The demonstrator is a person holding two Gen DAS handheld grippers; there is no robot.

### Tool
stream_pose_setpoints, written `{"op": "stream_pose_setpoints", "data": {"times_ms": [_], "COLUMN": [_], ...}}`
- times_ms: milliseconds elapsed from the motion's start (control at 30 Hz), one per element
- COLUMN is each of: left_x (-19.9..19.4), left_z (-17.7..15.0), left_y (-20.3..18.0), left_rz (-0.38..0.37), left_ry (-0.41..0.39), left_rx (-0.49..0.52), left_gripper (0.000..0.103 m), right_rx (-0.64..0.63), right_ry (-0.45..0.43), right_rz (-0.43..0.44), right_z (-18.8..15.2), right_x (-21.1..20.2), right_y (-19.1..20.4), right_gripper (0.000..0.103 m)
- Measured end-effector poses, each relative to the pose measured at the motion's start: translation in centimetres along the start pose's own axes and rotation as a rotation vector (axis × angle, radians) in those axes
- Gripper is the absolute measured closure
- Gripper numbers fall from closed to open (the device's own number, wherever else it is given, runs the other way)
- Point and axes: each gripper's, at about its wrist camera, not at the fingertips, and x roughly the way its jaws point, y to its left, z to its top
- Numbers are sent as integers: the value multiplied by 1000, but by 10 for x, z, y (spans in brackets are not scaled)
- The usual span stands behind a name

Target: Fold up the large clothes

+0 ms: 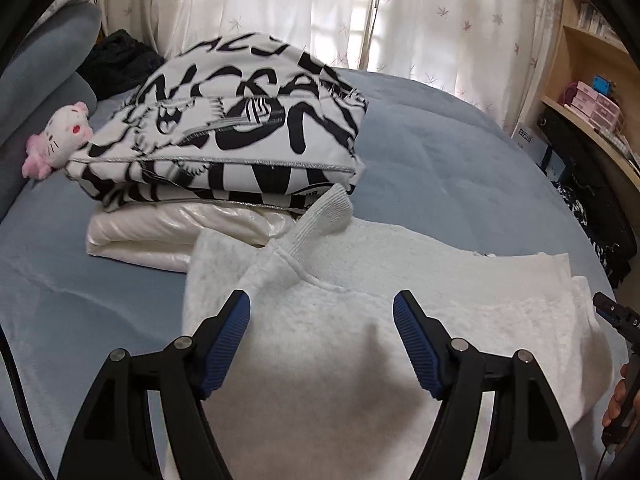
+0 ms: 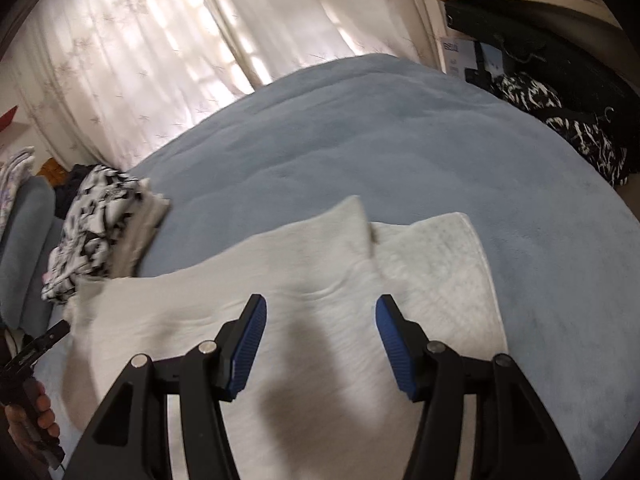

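Observation:
A white fleecy garment (image 1: pixel 360 320) lies spread on the blue bed (image 1: pixel 440 152), its ribbed cuff (image 1: pixel 320 216) pointing toward a clothes pile. My left gripper (image 1: pixel 322 312) is open just above the garment, holding nothing. In the right wrist view the same garment (image 2: pixel 320 272) lies partly folded, with a layer (image 2: pixel 432 256) on the right. My right gripper (image 2: pixel 320 316) is open above it and empty. The right gripper's edge (image 1: pixel 616 316) shows at the left wrist view's right side; the left gripper's edge (image 2: pixel 44 340) shows at the right wrist view's left.
A folded black-and-white printed garment (image 1: pixel 240 132) sits on a folded shiny white one (image 1: pixel 160 236) behind the fleece. A pink plush toy (image 1: pixel 60 140) and grey pillow (image 1: pixel 48 80) lie left. Shelves (image 1: pixel 592 80) and dark clothes (image 2: pixel 568 120) stand right. Curtains (image 2: pixel 160 60) hang behind the bed.

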Motion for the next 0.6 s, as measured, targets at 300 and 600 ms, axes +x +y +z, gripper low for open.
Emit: {"op": "stream_pose_setpoints", "data": {"times_ms": [300,600], "left_x": [-68,-124], "left_z": [-23,-56], "left_y": [-9,-5], "left_rz": [-35,-57], "left_ry": [-30,-42], "left_rx": [19,34], "left_gripper": [29,21], "right_rx": [-80,-113], "right_ry": [-9,-6], "right_rz": [31,74], "right_z": [-15,-38], "right_x": [-51,-84], "right_y": [42,68], "right_gripper": [46,46]}}
